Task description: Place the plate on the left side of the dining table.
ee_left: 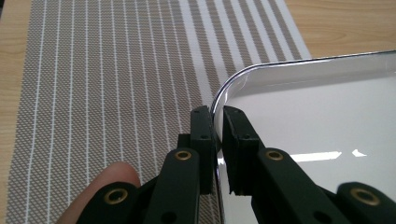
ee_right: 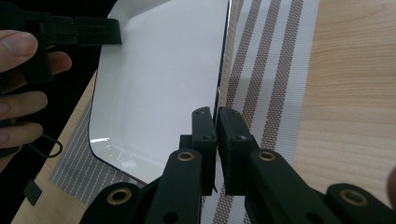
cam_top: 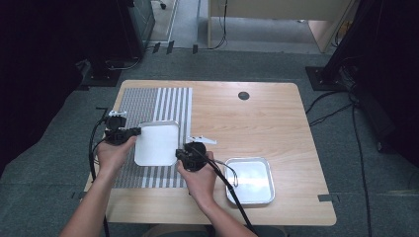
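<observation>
A shiny rectangular metal tray [cam_top: 157, 143] sits over the striped placemat [cam_top: 148, 101] and is held on two sides. My left gripper [cam_top: 138, 131] is shut on its left rim. In the left gripper view the jaws pinch the thin rim near a rounded corner of the tray [ee_left: 317, 107]. My right gripper [cam_top: 179, 154] is shut on the opposite rim. In the right gripper view the tray [ee_right: 159, 79] looks raised slightly off the placemat [ee_right: 273, 70], and the left gripper [ee_right: 95, 31] clamps its far edge. The tray is empty.
A second empty metal tray [cam_top: 249, 180] lies on the bare wood at the front right of the table [cam_top: 267, 123]. A round black grommet [cam_top: 243, 95] is set in the tabletop near the back. Cables trail from both grippers off the front edge.
</observation>
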{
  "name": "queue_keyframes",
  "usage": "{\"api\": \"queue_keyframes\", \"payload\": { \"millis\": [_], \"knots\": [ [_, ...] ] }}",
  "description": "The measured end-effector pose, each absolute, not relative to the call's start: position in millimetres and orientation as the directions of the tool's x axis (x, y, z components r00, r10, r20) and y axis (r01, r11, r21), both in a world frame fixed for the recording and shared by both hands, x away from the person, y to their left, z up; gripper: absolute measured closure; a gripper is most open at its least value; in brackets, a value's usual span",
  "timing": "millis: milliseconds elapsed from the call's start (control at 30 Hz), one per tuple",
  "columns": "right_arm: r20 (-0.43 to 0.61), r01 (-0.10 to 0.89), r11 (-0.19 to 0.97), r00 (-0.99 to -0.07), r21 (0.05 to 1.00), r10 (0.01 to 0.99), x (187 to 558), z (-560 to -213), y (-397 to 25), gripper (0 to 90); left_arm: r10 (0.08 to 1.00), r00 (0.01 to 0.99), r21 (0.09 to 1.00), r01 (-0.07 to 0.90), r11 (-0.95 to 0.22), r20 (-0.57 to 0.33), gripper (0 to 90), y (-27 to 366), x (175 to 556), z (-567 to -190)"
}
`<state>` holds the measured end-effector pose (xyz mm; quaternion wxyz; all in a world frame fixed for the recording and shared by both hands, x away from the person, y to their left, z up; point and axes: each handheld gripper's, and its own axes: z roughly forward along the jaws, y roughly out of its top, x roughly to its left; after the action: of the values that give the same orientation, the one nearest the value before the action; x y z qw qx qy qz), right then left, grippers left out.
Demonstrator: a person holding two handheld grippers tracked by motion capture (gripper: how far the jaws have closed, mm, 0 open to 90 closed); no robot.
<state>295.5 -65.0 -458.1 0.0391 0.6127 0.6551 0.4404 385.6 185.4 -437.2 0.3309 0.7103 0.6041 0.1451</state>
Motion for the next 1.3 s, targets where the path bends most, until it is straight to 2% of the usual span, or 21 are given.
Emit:
{"api": "queue_keyframes", "payload": {
  "millis": [700,900,1067,1167,1300],
  "knots": [
    [0.540,0.825,-0.192,-0.155,0.531,0.827,357.4,-494.9,-21.9,87.1,0.973,0.167,0.597,0.802,-0.039,-0.161,83.7,210.1,453.6,-466.7],
    [0.560,0.838,-0.213,-0.127,0.502,0.819,370.9,-506.2,-19.5,86.8,0.976,0.130,0.588,0.809,-0.002,-0.176,84.6,212.9,462.5,-477.0],
    [0.558,0.838,-0.218,-0.119,0.500,0.821,379.3,-507.3,-19.0,86.8,0.968,0.107,0.583,0.811,0.047,-0.227,84.9,218.0,470.3,-483.4],
    [0.560,0.841,-0.229,-0.103,0.491,0.822,383.0,-506.8,-17.9,86.7,0.974,0.116,0.580,0.814,0.019,-0.195,84.8,212.7,478.0,-481.7],
    [0.555,0.832,-0.241,-0.095,0.501,0.827,389.5,-507.0,-18.2,86.8,0.970,0.091,0.583,0.810,0.061,-0.227,83.9,213.2,484.0,-482.5]
  ]
}}
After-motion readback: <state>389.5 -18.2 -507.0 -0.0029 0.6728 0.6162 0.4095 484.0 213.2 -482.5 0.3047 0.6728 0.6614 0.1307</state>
